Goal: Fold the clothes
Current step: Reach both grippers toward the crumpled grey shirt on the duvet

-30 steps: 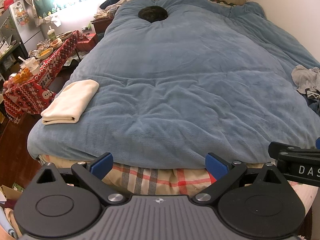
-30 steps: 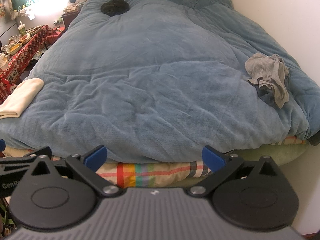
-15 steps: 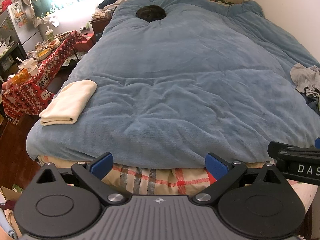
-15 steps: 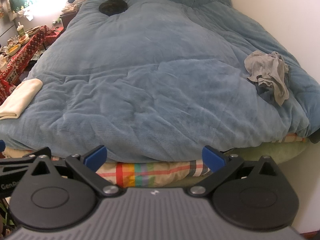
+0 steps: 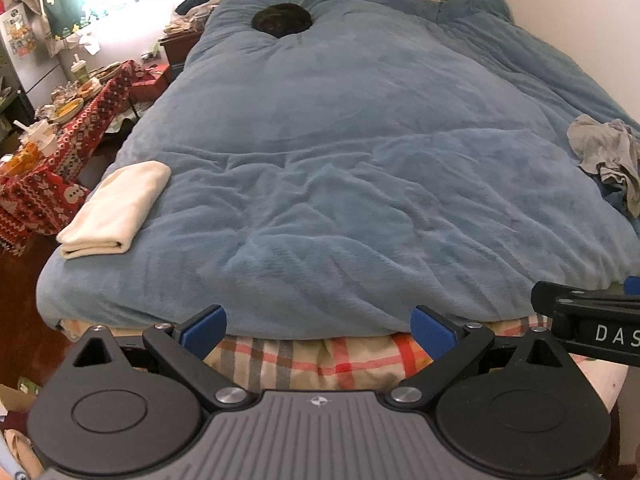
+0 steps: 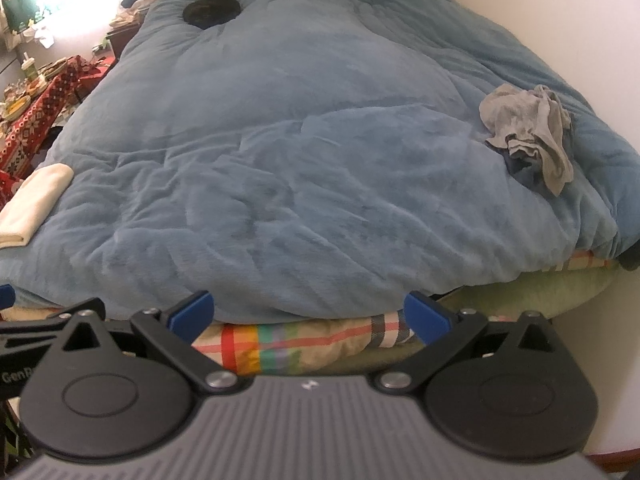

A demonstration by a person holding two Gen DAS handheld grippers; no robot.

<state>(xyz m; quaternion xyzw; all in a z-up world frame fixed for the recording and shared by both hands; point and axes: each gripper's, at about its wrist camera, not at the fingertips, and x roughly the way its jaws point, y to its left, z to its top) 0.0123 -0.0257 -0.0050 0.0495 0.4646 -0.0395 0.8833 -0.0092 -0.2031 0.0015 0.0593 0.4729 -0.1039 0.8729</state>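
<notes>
A crumpled grey garment [image 6: 528,132] lies on the right side of the blue duvet [image 6: 300,140], with a darker blue piece partly under it; the left wrist view shows the grey garment [image 5: 604,152] at its right edge. A folded cream cloth [image 5: 116,210] rests on the bed's near left corner, and the folded cream cloth [image 6: 34,202] also shows at the left in the right wrist view. My left gripper [image 5: 318,326] and right gripper [image 6: 306,316] both hover open at the foot of the bed, holding nothing. The right gripper's body [image 5: 592,322] is beside the left one.
A black round object [image 5: 282,20] sits near the head of the bed. A cluttered table with a red patterned cloth [image 5: 52,152] stands left of the bed. A white wall [image 6: 560,20] runs along the right side. Plaid sheet [image 5: 320,356] shows under the duvet edge.
Both grippers have tilted and drifted slightly right and forward, so the grey garment sits further into both views. The jaws stay open.
</notes>
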